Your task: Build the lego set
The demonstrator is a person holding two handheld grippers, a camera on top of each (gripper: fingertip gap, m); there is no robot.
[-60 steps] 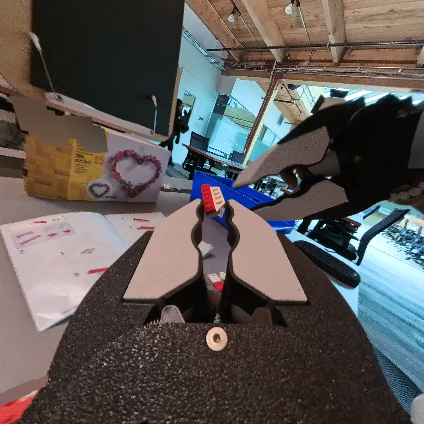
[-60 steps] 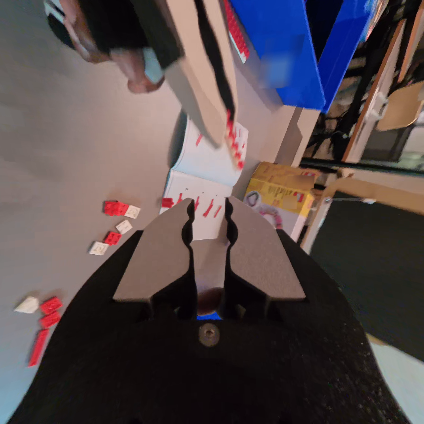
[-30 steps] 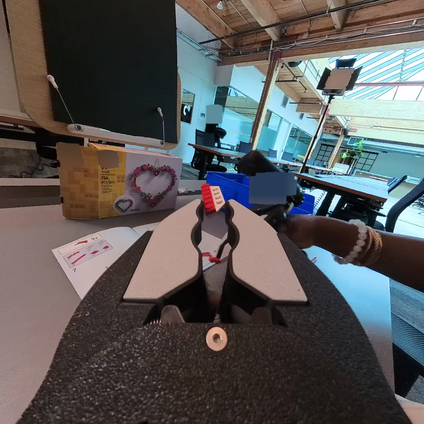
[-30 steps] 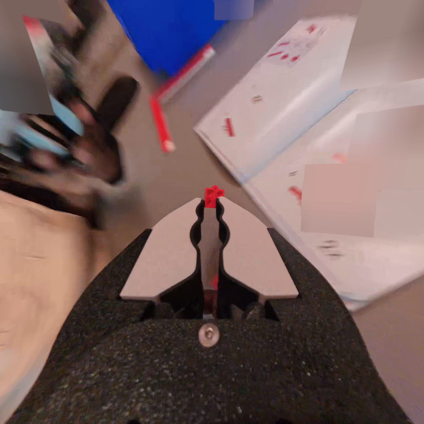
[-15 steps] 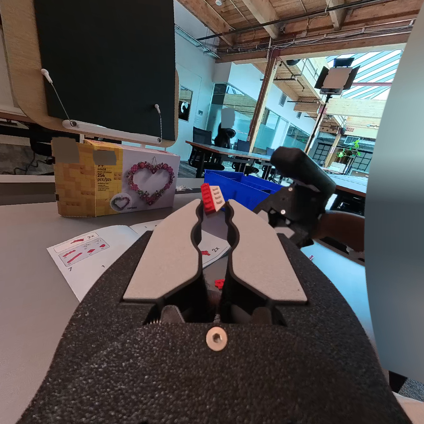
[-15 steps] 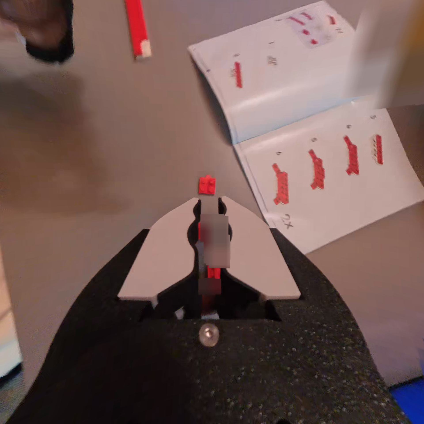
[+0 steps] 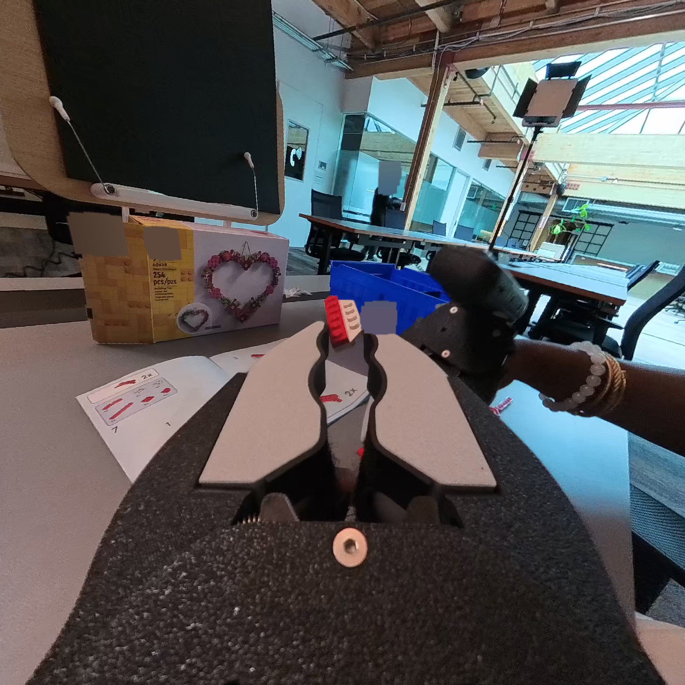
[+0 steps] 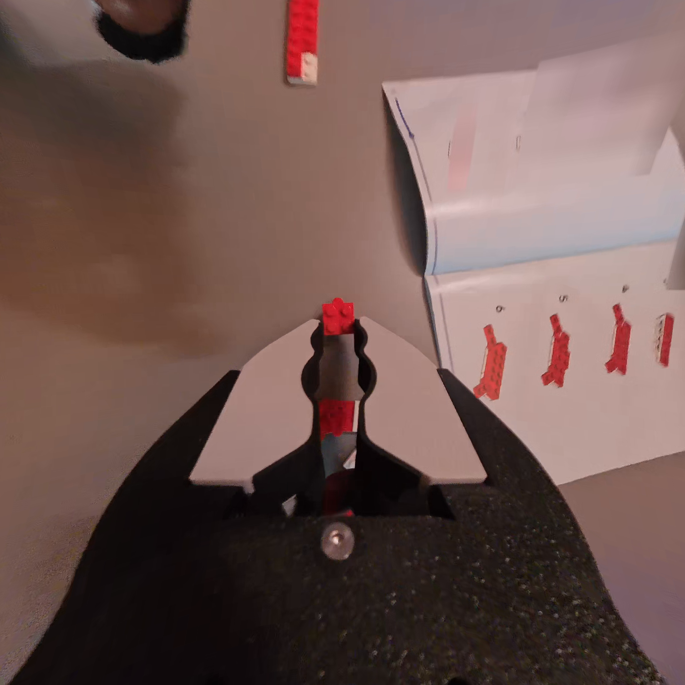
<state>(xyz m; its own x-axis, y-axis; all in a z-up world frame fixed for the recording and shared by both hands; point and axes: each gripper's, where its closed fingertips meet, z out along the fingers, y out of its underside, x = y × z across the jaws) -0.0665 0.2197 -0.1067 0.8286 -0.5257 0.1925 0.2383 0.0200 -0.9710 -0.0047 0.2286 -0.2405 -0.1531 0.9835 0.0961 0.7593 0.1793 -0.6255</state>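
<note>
My left gripper (image 7: 344, 330) is shut on a short red and white brick assembly (image 7: 341, 321), held up above the grey table (image 7: 44, 426). My right gripper (image 8: 338, 321) points down at the table, and its tips press both sides of a small red brick (image 8: 337, 315) with its studs facing the camera. In the left wrist view the right gripper (image 7: 463, 333) shows just right of my left fingertips, held by a hand with bracelets. A long red plate with a white end (image 8: 302, 40) lies on the table beyond the right gripper.
The open instruction booklet (image 8: 556, 370) lies right of the right gripper and also shows in the left wrist view (image 7: 148, 400). The set's box (image 7: 185, 278) and a blue bin (image 7: 385, 285) stand at the back. A red piece (image 7: 502, 406) lies near the table's right edge. The gap from one gripper's tips to the other's is roughly 15 cm.
Half a second ago the small red brick lay on the table just ahead of the right tips; now it sits between them. The left gripper has kept its assembly and barely moved.
</note>
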